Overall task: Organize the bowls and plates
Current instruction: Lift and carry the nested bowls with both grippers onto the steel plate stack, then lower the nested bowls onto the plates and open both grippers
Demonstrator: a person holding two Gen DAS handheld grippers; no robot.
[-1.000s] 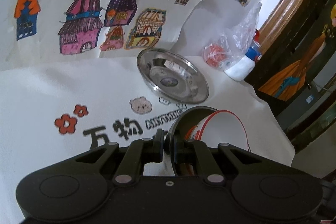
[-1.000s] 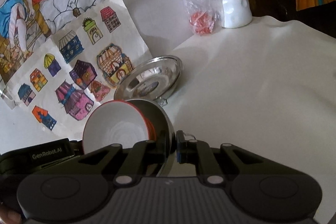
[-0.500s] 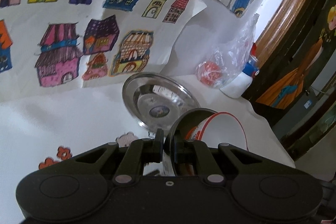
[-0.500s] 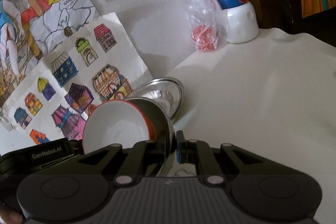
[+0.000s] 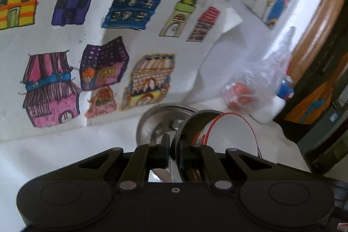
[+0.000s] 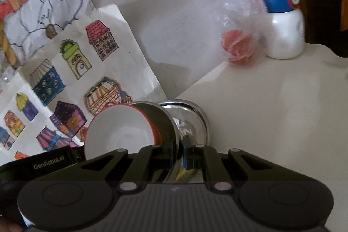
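The left gripper [image 5: 173, 148] has its fingers pinching the rim of a steel plate [image 5: 184, 123] that is tipped up on edge. A white bowl [image 5: 230, 132] with a red rim sits against the plate's face. The right gripper [image 6: 181, 154] also pinches the steel plate's [image 6: 167, 123] rim from the other side, with the white bowl [image 6: 119, 134] to its left. A second steel plate [image 6: 193, 116] lies on the counter [image 6: 271, 101] just beyond, near the back edge by the drawings [image 5: 97, 36]. A plastic bag [image 6: 237, 21] and a white bottle [image 6: 285, 36] stand toward the far right corner.
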